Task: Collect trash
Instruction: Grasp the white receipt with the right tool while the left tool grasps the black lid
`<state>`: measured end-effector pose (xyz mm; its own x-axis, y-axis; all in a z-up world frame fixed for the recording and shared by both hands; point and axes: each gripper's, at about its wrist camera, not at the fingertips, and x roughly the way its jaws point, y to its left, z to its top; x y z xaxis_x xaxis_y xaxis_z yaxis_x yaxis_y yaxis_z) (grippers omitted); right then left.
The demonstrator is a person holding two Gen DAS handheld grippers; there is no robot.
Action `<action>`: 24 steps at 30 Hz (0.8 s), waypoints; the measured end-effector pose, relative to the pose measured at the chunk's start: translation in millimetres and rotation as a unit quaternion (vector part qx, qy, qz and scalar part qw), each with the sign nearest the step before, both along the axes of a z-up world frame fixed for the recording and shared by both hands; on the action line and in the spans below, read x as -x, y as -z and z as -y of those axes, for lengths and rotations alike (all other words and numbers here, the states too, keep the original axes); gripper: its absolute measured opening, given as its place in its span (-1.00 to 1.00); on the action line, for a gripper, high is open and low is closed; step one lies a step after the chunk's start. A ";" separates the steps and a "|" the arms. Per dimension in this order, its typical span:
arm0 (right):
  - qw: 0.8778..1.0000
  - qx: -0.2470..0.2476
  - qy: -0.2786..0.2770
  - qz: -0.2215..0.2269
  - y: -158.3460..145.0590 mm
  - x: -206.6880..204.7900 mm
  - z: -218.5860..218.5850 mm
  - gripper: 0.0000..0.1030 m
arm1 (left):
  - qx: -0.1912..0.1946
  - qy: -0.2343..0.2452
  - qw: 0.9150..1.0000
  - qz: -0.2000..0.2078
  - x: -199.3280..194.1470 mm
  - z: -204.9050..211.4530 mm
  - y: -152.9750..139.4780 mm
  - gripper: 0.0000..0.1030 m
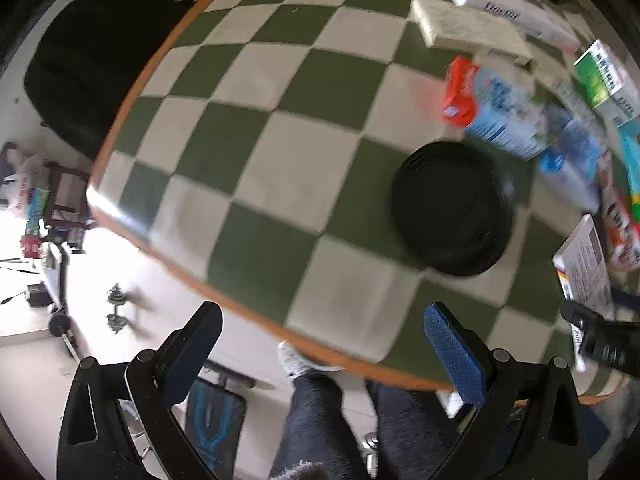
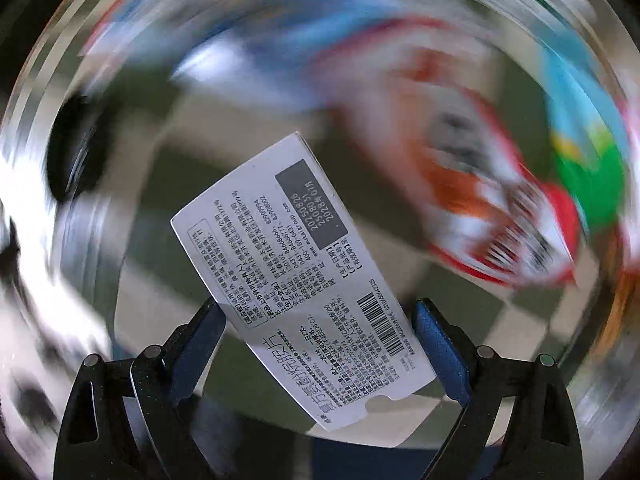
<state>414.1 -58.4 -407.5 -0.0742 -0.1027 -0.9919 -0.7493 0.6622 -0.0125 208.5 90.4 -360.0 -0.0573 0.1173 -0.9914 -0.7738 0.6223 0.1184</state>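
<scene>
While my right gripper (image 2: pixel 316 322) pinches it from both sides, the white box (image 2: pixel 296 276) sits tilted between my two blue pads (image 2: pixel 438 354), up above the table. It is a flat, thin box with lots of small black writing, a dark grey patch with numbers, and a barcode near one end. Behind it everything is blurry, but I can make out a red and white wrapper (image 2: pixel 480 200) and something blue and green. My left gripper (image 1: pixel 324 354) has its fingers wide apart with nothing between them, over the near edge of the green and white checked table (image 1: pixel 248 128). On that table sits a black bowl (image 1: pixel 454 208); I cannot tell what is in it. Past the bowl lie a blue packet with a red end (image 1: pixel 492 112), a green box (image 1: pixel 604 80) and two long white boxes (image 1: pixel 472 28).
</scene>
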 end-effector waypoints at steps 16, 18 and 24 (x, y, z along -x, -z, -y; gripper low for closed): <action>1.000 -0.001 0.000 -0.024 11.0 -15.3 -7.7 1.00 | 0.108 0.008 0.994 0.011 -86.5 -17.0 50.3 0.99; 1.000 -0.005 0.008 -0.017 11.5 -9.2 -10.9 0.98 | 0.094 0.004 0.996 0.008 -88.7 -18.8 51.2 0.73; 0.999 -0.022 0.015 0.030 5.1 -9.3 -6.5 0.65 | 0.056 0.014 0.998 0.013 -83.8 -26.4 44.5 0.66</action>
<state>423.4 -51.9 -412.6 -0.0170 -0.0566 -0.9983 -0.7282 0.6848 -0.0265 292.3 116.8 -404.6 -0.0294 0.0069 -0.9995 -0.7571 0.6527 0.0268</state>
